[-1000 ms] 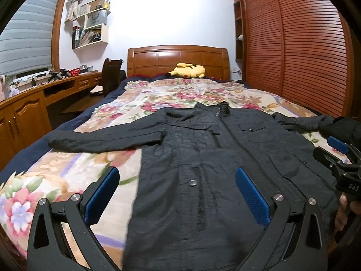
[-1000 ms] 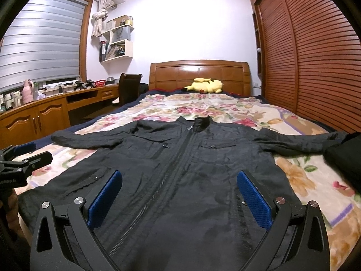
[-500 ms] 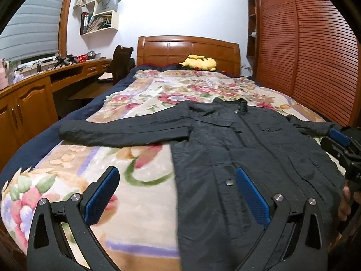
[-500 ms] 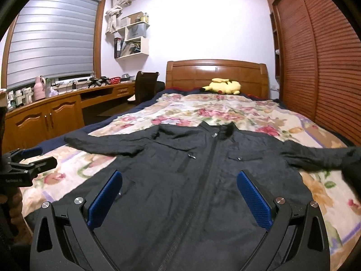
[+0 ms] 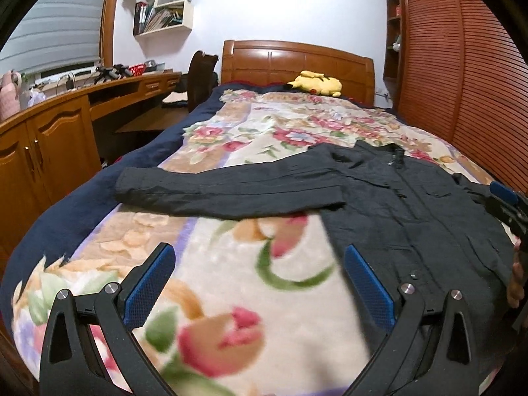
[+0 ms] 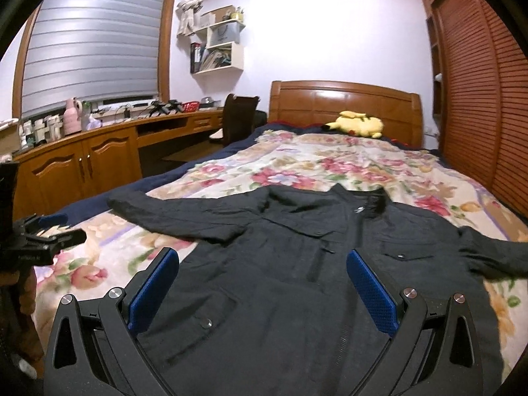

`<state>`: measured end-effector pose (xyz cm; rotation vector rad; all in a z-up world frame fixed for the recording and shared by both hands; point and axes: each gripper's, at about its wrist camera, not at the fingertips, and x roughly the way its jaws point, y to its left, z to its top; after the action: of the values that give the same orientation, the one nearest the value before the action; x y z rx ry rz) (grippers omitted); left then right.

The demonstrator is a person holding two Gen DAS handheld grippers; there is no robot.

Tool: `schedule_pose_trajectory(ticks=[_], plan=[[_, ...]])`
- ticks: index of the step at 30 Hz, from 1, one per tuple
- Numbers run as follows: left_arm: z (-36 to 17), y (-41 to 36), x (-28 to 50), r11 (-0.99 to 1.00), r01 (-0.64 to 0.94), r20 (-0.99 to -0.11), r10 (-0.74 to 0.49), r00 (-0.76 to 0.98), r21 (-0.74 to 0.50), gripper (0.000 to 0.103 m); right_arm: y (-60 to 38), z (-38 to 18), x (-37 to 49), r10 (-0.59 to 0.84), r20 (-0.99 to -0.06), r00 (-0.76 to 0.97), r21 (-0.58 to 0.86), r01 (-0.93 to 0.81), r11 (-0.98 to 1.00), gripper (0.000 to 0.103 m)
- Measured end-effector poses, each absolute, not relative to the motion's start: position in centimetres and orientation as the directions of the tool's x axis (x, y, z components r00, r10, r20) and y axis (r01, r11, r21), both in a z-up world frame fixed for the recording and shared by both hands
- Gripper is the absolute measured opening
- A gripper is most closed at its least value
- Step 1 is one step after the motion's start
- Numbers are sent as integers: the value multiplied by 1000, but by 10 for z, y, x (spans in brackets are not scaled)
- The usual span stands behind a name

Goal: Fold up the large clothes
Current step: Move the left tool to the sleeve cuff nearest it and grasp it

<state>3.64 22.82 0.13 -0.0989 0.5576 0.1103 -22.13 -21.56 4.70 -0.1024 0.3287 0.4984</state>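
on the flowered bed (image 5: 297,125) a dark jacket (image 6: 297,264) lies flat, front up, collar toward the headboard at 12 o'clock and hem toward the cameras at 6. one sleeve runs straight out to 9 o'clock (image 5: 211,194); the other trails to 3 o'clock (image 6: 495,257) and looks rumpled, though its cuff is cut off at the frame edge, so i cannot be sure how it lies.

the left gripper (image 5: 260,283) hangs over bare blanket at the jacket's 8 o'clock, jaws wide apart and holding nothing. the right gripper (image 6: 264,283) hovers above the lower body of the jacket, jaws likewise spread and empty.

the step in hand seems to be reaching for a first grasp. to do it well, i would take the 9 o'clock sleeve near its cuff with the left gripper, pinching both cloth layers, while the right one pins or lifts the shoulder seam, so the sleeve folds across the chest without dragging the body. keep the lift low; this fabric looks thin and will slide on the fleecy blanket.

count: one jacket, two sleeves, two grippers, one yellow plush (image 6: 359,125) at 12 o'clock by the headboard.
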Motion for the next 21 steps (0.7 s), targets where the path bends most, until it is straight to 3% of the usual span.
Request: schedule_pose_trajectory(ticks=[9,21], plan=[[-8,293,70,979,-178,-594,84,800,-101,78,-199,20,-181,479,-437,761,-35,-547,836,101],[-22,380,132,939,-337,-650,209,731,-76,73,-210,16,-175,500,-476,723,-46,-588,807,101]])
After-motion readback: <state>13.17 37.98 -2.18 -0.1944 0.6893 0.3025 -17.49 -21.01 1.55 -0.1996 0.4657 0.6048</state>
